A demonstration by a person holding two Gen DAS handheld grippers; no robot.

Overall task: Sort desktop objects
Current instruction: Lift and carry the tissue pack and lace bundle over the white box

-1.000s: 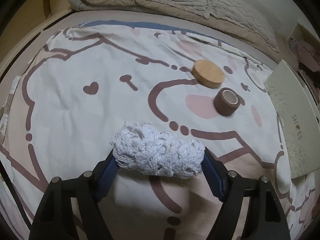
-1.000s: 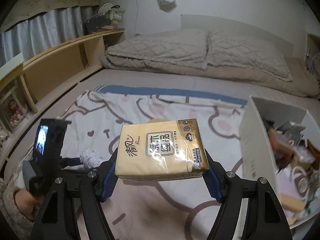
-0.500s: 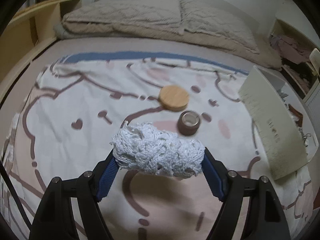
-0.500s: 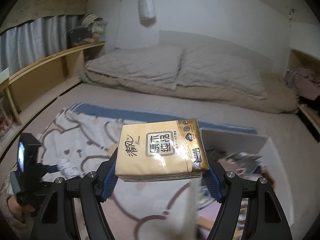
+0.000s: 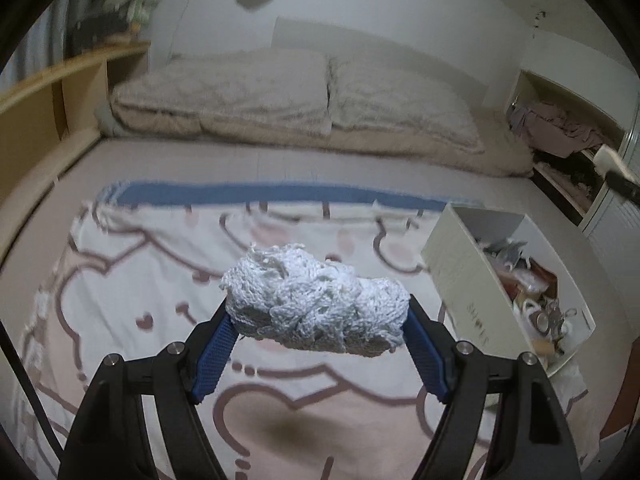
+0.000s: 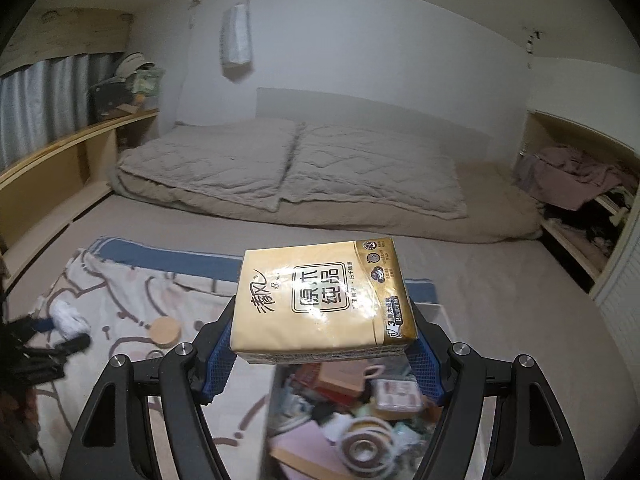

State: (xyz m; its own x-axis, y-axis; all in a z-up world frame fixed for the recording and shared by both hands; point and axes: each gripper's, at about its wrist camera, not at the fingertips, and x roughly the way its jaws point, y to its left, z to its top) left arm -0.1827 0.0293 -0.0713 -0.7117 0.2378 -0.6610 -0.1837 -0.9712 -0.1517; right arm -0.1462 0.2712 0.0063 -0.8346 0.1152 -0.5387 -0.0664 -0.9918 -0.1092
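My left gripper (image 5: 318, 326) is shut on a bundle of white crocheted cloth (image 5: 316, 300), held well above the cartoon-print blanket (image 5: 160, 280). A white shoebox (image 5: 472, 296) filled with small items stands to its right. My right gripper (image 6: 322, 338) is shut on a yellow tissue pack (image 6: 322, 300) and hangs over the open box (image 6: 352, 420), whose contents show blurred below. In the right wrist view the left gripper (image 6: 60, 320) with its white cloth (image 6: 70, 316) appears at the far left, and a round wooden lid (image 6: 165, 330) lies on the blanket.
Beige pillows and a quilt (image 6: 288, 168) fill the head of the bed. A wooden shelf (image 6: 60, 168) runs along the left side. Clothes are piled in an alcove (image 6: 572, 176) on the right. The grey sheet (image 6: 500, 280) spreads beyond the blanket.
Both grippers rose with their loads still held. The left view tilted up, losing the wooden lid and tape roll. The right gripper moved over the box, which now lies beneath it.
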